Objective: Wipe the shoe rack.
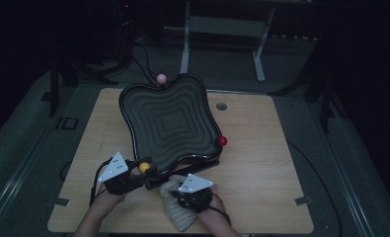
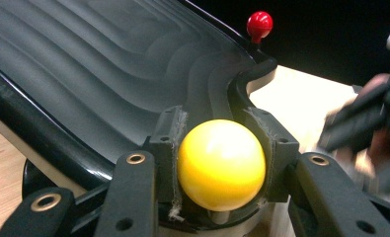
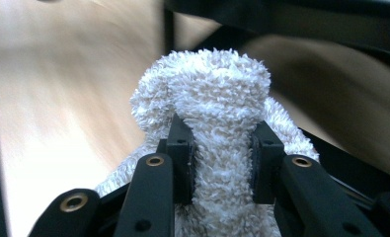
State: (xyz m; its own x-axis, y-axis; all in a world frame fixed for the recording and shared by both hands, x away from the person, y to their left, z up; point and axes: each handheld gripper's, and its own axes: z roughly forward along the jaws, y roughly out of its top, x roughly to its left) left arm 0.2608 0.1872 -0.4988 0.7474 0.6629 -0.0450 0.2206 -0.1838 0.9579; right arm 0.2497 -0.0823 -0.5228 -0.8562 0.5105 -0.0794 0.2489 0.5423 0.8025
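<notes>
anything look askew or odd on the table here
Yes: the black rippled tray sits tilted, its far edge raised. The left gripper is clamped on the tray's yellow knob. The right gripper pinches a white towel beside the tray's near edge.

One black ridged tray, one white cloth, and three ball knobs (yellow, red, pink).

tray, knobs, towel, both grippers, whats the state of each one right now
black tray: tilted, near edge lifted off the table
yellow knob: clamped between the jaws
red knob: free
pink knob: free
white towel: bunched, pinched between the jaws
left gripper: shut on the yellow knob
right gripper: shut on the white towel
</notes>
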